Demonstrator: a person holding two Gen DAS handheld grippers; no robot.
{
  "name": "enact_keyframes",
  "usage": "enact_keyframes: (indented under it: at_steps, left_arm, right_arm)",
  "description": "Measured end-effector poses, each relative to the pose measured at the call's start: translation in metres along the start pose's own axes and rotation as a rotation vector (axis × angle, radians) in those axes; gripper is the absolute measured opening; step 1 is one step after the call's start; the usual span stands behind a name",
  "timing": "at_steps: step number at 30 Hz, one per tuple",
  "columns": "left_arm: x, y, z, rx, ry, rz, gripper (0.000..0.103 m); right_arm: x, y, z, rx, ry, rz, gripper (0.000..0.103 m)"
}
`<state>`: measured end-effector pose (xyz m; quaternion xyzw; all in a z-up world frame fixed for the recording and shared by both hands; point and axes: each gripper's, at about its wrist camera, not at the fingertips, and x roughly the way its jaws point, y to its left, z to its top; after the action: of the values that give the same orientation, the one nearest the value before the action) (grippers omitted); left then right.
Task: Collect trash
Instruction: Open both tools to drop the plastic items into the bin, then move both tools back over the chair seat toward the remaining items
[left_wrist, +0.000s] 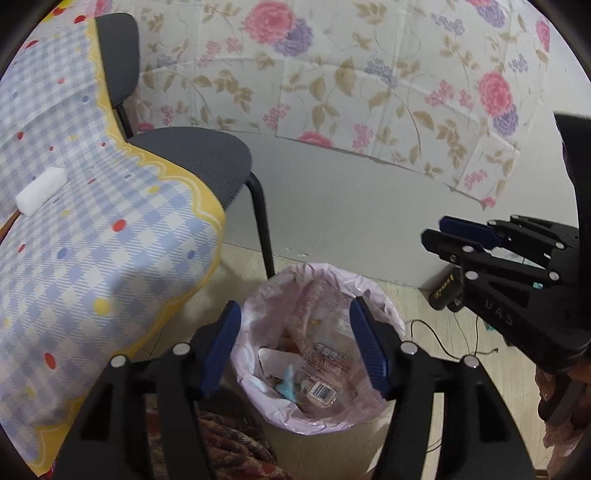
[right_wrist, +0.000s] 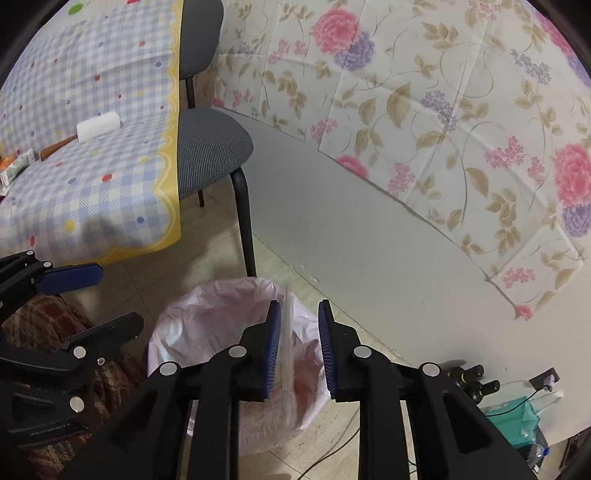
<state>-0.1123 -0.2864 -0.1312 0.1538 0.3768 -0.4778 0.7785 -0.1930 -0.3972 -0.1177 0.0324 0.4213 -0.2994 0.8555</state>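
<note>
A bin lined with a pink bag (left_wrist: 317, 280) stands on the floor beside the table, with a barcoded clear wrapper (left_wrist: 321, 391) and a blue scrap (left_wrist: 288, 384) inside. My left gripper (left_wrist: 295, 350) hangs over it, open, with nothing between its blue pads. My right gripper (right_wrist: 299, 343) is above the bin's (right_wrist: 221, 291) right side, jaws a little apart. A blurred clear plastic wrapper (right_wrist: 286, 350) stands on edge between them, close to the left pad and free of the right one. In the left wrist view the right gripper (left_wrist: 437, 230) shows at the right edge.
The table with a blue checked cloth (left_wrist: 92, 258) carries a white block (left_wrist: 40, 192) and a snack packet (right_wrist: 16, 168). A grey chair (left_wrist: 199, 158) stands behind the bin. Cables (left_wrist: 443, 339) and dark bottles (right_wrist: 469, 373) lie by the wall at right.
</note>
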Motion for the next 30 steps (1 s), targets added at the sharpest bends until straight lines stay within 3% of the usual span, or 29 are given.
enact_keyframes:
  at_steps: [3, 15, 19, 20, 24, 30]
  left_arm:
    - [-0.013, 0.016, 0.002, -0.034, -0.037, 0.04, 0.06]
    - [-0.074, 0.064, -0.005, -0.122, -0.124, 0.2, 0.062]
    - [-0.094, 0.082, -0.011, -0.151, -0.145, 0.274, 0.07]
    - [-0.098, 0.087, -0.013, -0.158, -0.148, 0.289, 0.071]
    - [-0.124, 0.124, -0.022, -0.228, -0.17, 0.388, 0.079]
    - [-0.157, 0.186, -0.034, -0.37, -0.194, 0.529, 0.08]
  right_arm:
    - [-0.006, -0.002, 0.004, 0.005, -0.016, 0.007, 0.023]
    - [-0.048, 0.017, 0.021, 0.038, -0.086, 0.166, 0.024]
    - [-0.059, 0.028, 0.029, 0.038, -0.122, 0.237, 0.041]
    - [-0.061, 0.032, 0.032, 0.038, -0.139, 0.262, 0.041]
    - [-0.063, 0.056, 0.048, 0.033, -0.188, 0.372, 0.042]
    - [-0.066, 0.117, 0.087, -0.051, -0.226, 0.489, 0.042]
